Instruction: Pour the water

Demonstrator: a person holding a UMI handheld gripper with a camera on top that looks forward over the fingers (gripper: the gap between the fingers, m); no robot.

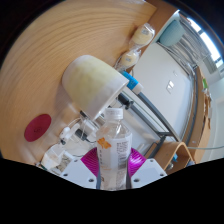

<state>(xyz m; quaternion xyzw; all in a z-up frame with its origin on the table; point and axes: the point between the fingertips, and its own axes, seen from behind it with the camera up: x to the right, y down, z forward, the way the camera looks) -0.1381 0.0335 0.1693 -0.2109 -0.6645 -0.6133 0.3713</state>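
We are looking at a clear plastic bottle (115, 148) standing between the fingers, its long axis running up along them and its white cap (113, 114) pointing away from us toward a pale cup (92, 82). The bottle is round and ribbed, with a band of label around its middle. The gripper (115, 165) is holding the bottle narrowly: the magenta pads (92, 160) are sitting against its sides, so the fingers are closed down to the bottle's width. The cup is a smooth, cream cylinder lying tilted just beyond the cap. A flat red lid (37, 126) is resting on the light wooden table (60, 40) off to the left. Farther on, a second clear bottle (138, 45) is standing near the table edge.
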